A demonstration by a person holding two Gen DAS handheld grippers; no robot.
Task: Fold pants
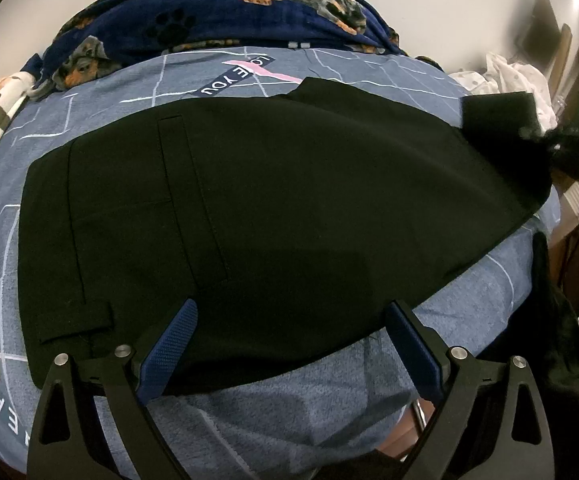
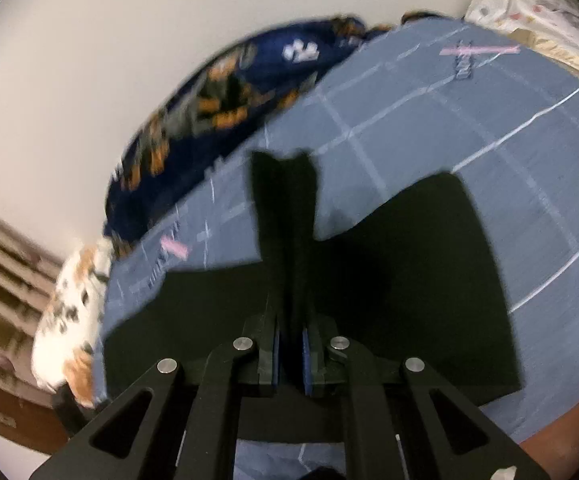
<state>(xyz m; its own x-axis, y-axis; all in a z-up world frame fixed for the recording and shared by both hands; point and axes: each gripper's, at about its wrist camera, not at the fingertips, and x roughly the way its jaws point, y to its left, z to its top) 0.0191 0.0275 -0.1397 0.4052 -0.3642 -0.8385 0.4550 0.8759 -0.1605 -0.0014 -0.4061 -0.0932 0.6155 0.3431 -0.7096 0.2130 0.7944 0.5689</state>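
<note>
The left gripper [image 1: 289,344] hangs wide apart over the near edge of the black pants [image 1: 249,208], which lie flat on the blue bedsheet [image 1: 369,68]. The right gripper [image 2: 289,344] pinches a lifted strip of pants fabric.

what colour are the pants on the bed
Black. The pants show best in the left wrist view, spread flat on the blue-grey bedsheet.

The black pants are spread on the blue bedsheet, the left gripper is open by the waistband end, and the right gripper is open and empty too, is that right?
Not quite. The right gripper is shut on a fold of the black pants, as the right wrist view shows. The left gripper is open, and the pants do lie on the blue bedsheet.
</note>
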